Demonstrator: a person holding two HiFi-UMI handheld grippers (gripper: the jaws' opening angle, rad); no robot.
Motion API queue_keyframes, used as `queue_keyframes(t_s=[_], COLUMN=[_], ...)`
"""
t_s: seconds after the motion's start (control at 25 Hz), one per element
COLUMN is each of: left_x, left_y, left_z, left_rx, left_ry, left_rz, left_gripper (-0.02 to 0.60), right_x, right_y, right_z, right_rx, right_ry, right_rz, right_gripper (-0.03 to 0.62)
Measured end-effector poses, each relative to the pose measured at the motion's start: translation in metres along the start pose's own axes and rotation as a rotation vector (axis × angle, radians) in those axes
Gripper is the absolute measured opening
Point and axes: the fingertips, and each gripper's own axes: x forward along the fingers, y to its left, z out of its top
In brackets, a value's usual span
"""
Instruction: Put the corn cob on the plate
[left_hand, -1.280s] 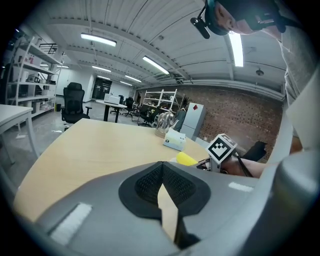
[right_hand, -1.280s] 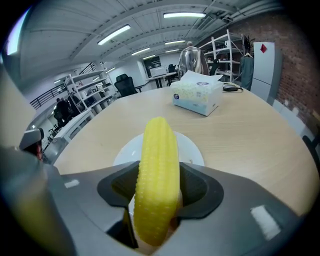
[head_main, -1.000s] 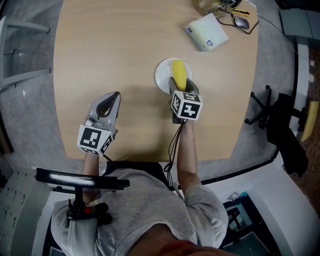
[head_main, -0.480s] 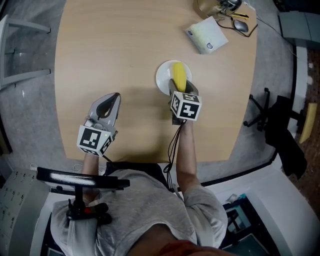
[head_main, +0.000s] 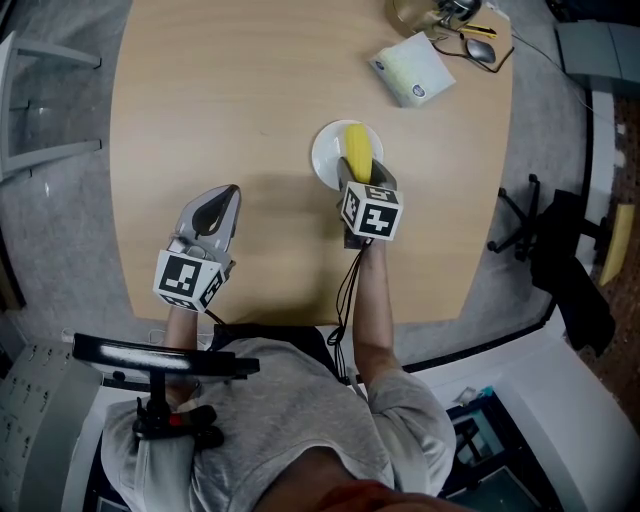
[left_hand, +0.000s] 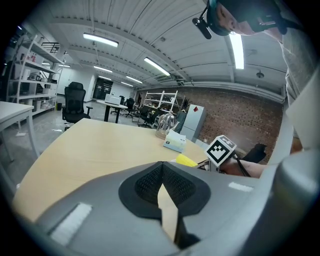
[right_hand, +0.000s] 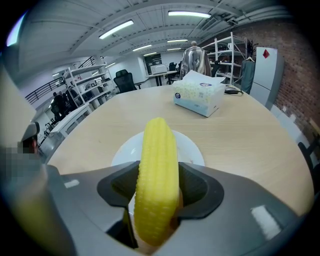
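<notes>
**Change over the last second:** almost none. Your right gripper (head_main: 360, 178) holds as before at the plate's 6 o'clock edge. Its jaws are clamped on the corn cob (head_main: 357, 148), which lies over the plate (head_main: 325, 158) with its tip toward 12. By my judgement the cob is in place and only the release remains.

**Left gripper** (head_main: 213, 212): jaws closed on nothing, over the counter (head_main: 250, 90) at the plate's 8 o'clock, well apart.

**Views:** only your right gripper view shows the pads pinching the cob's near end. No view settles whether the cob touches the plate. Only the head view shows both grippers together, with a tissue pack (head_main: 412, 68) at 1 o'clock.
</notes>
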Motion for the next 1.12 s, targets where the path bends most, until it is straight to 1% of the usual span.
queue_keyframes(t_s=[0.2,0.6,1.12], left_x=[0.001,-0.003,-0.013], left_y=[0.000,0.001,-0.007], left_z=[0.001,0.007,0.017], left_rx=[0.000,0.011,0.029], left_ry=[-0.004,-0.016,-0.036], left_rz=[-0.001,0.001,-0.006], left_gripper=[0.020,0.020,0.020], right_x=[0.001,-0.001,-0.017], right_y=[0.002,0.002,0.005], right_z=[0.002,0.006,0.012], right_rx=[0.003,-0.002,-0.001], right_ry=[-0.007,-0.013,-0.040], right_rz=[0.015,0.005,-0.004], right_gripper=[0.244,0.255,0.259])
